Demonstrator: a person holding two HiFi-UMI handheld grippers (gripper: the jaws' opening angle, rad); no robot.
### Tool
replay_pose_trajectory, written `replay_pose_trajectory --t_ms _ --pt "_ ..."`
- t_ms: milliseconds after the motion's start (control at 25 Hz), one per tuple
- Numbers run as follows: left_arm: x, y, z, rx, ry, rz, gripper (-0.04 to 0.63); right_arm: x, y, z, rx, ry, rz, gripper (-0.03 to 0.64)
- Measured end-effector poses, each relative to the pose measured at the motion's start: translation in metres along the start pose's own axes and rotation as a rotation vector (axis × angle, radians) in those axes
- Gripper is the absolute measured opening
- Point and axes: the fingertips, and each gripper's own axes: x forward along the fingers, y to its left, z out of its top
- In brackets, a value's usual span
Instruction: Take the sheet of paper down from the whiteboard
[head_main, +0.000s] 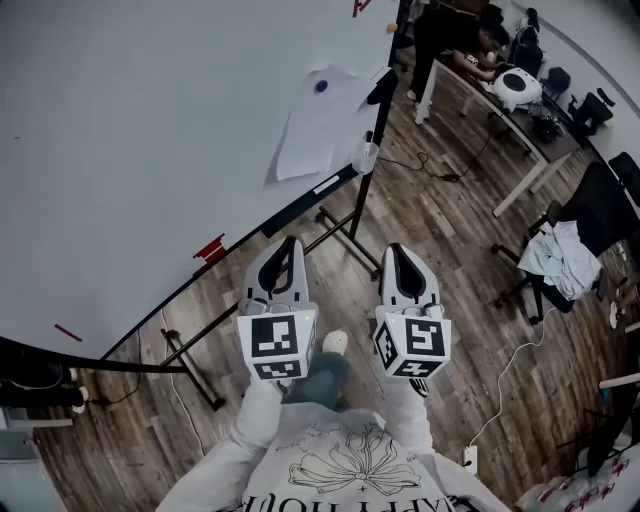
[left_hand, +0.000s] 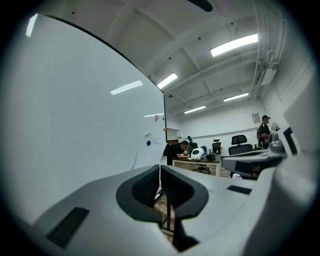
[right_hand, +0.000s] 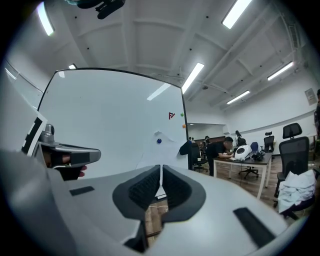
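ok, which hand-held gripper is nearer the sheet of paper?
Left, slightly. The left hand-held gripper is on the whiteboard side, the sheet of paper well ahead of it. The right hand-held gripper is alongside, farther out from the board. Both shut, empty.

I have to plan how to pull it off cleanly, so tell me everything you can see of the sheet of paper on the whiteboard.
The sheet of paper is plain white, thin and blank as far as shows. It hangs against the whiteboard near its far end, slightly skewed, held by one round blue magnet close to its top edge. Its upper edge looks uneven, with a corner curling. Its lower edge ends just above the board's tray.
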Motion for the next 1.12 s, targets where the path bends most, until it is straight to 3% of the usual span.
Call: replay_pose_trajectory --t_ms 600,960,1120 --pt "0.162 0.04 0.017 -0.029 -0.025 0.105 0.008 0.161 -0.057 0.026 -0.048 -0.031 0.077 0.014" --pt "0.203 0.077 0.01 -0.022 0.007 0.219 0.009 0.233 -0.053 0.022 -0.046 -0.022 0.17 0.015" --pt "0.209 0.088 0.008 -0.029 0.011 0.266 0.071 0.258 -0.049 0.024 -0.064 -0.023 0.222 0.014"
